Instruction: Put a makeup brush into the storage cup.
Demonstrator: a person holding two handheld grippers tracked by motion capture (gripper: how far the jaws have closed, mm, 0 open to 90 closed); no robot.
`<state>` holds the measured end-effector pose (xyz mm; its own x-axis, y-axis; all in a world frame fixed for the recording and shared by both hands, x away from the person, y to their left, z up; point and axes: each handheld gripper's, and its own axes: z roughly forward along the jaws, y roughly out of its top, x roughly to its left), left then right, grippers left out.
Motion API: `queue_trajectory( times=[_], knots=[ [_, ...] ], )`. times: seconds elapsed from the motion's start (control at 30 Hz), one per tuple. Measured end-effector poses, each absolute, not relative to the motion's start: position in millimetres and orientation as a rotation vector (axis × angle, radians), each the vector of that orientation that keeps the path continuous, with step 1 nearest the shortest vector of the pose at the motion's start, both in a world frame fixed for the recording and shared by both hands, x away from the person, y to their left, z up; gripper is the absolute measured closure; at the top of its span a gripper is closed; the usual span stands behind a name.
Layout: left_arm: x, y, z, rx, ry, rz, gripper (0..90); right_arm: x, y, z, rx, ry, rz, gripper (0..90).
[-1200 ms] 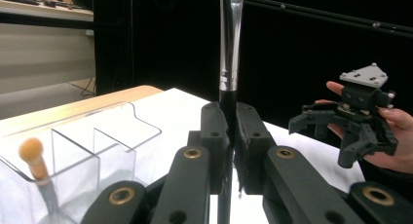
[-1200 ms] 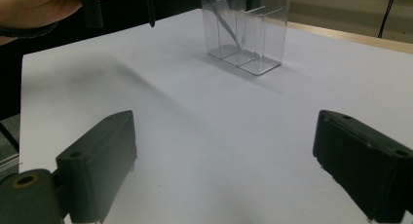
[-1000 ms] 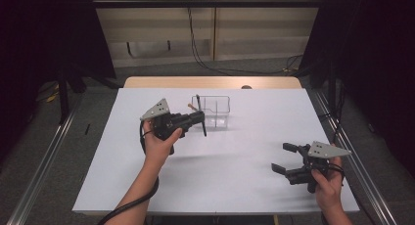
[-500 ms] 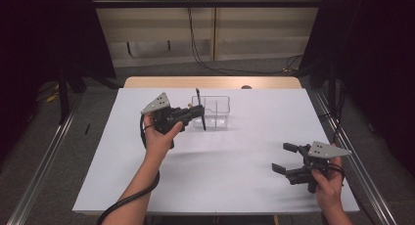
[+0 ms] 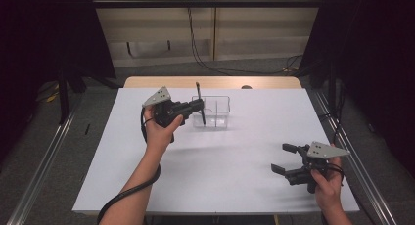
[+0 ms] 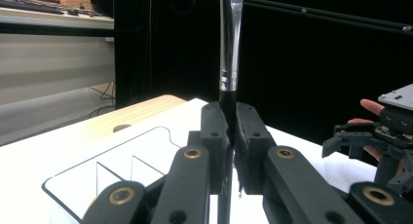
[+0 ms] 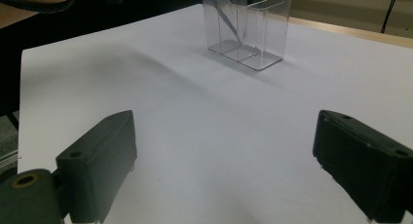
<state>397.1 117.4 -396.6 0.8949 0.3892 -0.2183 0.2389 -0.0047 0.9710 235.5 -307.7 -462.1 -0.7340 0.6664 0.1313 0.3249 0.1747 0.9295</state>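
My left gripper (image 5: 199,105) is shut on a slender black-and-silver utensil (image 5: 197,90), held nearly upright at the left end of a clear divided box (image 5: 219,110). In the left gripper view the jaws (image 6: 232,119) pinch the utensil (image 6: 230,48) at its black part, and the silver shaft rises out of the top of the view. Its lower end overlaps the box's left compartment; whether it is inside I cannot tell. My right gripper (image 5: 284,158) rests open near the table's right front, with bare white table between its jaws (image 7: 226,131).
The white table top (image 5: 235,171) stretches wide between the two hands. The clear box (image 7: 248,24) stands far from the right gripper. A wooden strip (image 5: 147,82) runs along the table's far edge. The left gripper's cable (image 5: 122,200) trails off the front edge.
My left gripper has risen a little and shifted toward the box with the utensil in it. The right gripper has kept still.
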Motion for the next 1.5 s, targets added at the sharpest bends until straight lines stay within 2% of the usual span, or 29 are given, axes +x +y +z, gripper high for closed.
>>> queue_trajectory(
  times=[1.5],
  knots=[
    [438, 111, -377, 1.622, 0.539, 0.221, 83.7, 237, -306, -463, 0.939, 2.160, 1.580, 8.4]
  ],
)
